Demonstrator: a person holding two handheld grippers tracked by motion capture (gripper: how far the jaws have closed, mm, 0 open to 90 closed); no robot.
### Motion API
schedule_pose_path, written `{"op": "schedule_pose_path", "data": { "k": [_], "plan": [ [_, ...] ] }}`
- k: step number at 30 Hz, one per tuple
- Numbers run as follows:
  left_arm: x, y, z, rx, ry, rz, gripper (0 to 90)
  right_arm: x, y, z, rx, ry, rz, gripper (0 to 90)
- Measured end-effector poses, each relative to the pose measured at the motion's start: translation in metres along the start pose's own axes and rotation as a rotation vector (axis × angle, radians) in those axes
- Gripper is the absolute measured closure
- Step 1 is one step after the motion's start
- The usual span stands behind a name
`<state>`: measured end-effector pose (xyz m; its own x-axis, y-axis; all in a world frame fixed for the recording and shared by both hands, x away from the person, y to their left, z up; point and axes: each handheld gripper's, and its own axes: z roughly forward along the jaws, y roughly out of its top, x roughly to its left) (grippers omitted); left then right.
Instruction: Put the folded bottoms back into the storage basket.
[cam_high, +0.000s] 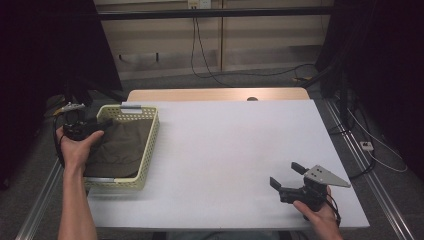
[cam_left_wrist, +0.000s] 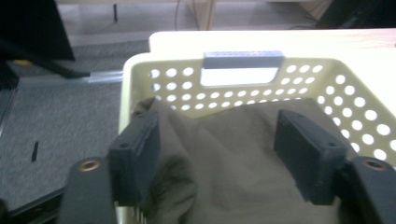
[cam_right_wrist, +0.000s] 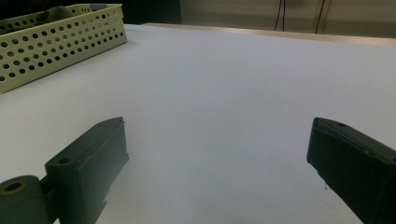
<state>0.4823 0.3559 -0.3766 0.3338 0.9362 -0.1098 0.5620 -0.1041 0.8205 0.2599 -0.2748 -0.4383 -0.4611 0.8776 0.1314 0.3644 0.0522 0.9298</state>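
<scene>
Left gripper hovering over olive cloth in yellow basket at tabletop's left edge, jaws spread, right gripper resting near front-right corner, jaws wide.

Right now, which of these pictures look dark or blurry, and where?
High view: dim, with both top corners almost black; only the white table is bright. Left gripper view: soft all over, the basket holes and olive cloth smeared. Right gripper view: the table is evenly lit, the near jaws blurred.
</scene>
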Motion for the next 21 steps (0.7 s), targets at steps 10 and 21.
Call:
{"op": "schedule_pose_path", "data": {
  "k": [10,21],
  "plan": [
    [-0.006,0.002,-0.013,-0.046,-0.033,0.037,7.2,0.002,0.0,-0.001,0.001,-0.029,-0.006,5.2],
    [-0.002,-0.003,-0.031,-0.066,-0.089,-0.047,4.9,0.002,0.001,0.002,0.004,-0.018,-0.005,5.3]
  ]
}}
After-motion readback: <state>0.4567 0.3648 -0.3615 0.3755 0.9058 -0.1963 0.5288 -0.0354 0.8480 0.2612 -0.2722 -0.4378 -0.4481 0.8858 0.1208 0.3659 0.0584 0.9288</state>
